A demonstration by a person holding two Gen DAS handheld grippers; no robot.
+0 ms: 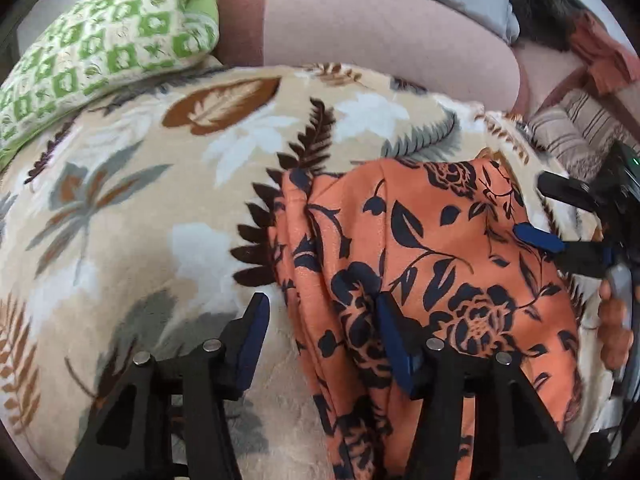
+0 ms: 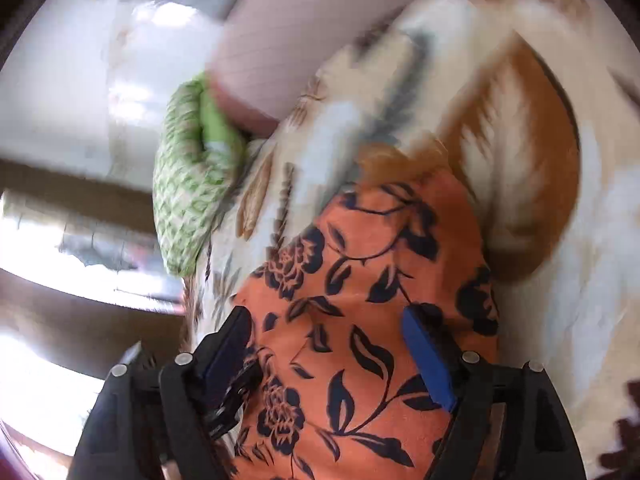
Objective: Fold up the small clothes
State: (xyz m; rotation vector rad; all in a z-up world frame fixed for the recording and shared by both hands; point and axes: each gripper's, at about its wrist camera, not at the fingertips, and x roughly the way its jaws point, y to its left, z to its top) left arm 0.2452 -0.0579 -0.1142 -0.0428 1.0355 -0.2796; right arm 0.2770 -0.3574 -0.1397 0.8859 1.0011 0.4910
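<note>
Orange cloth (image 1: 432,264) with dark navy flower print, lying bunched and creased on a cream blanket (image 1: 132,216) patterned with brown, grey and white leaves. Left gripper (image 1: 320,312) low over the cloth's left edge, jaws apart: one blue pad over the bare blanket, the other over the folds, nothing pinched between them. Right gripper (image 2: 328,332) over the same cloth (image 2: 360,280) in its own view, jaws spread wide, print visible across the whole gap, pads not pressing on the fabric. Same right gripper (image 1: 556,220) seen from the left wrist at the cloth's right edge, one blue pad over the fabric, fingers of a hand (image 1: 616,320) wrapped on the handle below it. Green-and-white patterned pillow (image 1: 108,48) at the blanket's far left corner, also in the right wrist view (image 2: 188,196), blurred. Pink bolster (image 1: 360,28) behind the blanket, beside the pillow. Striped fabric (image 1: 576,132) at the far right, past the blanket's edge.
</note>
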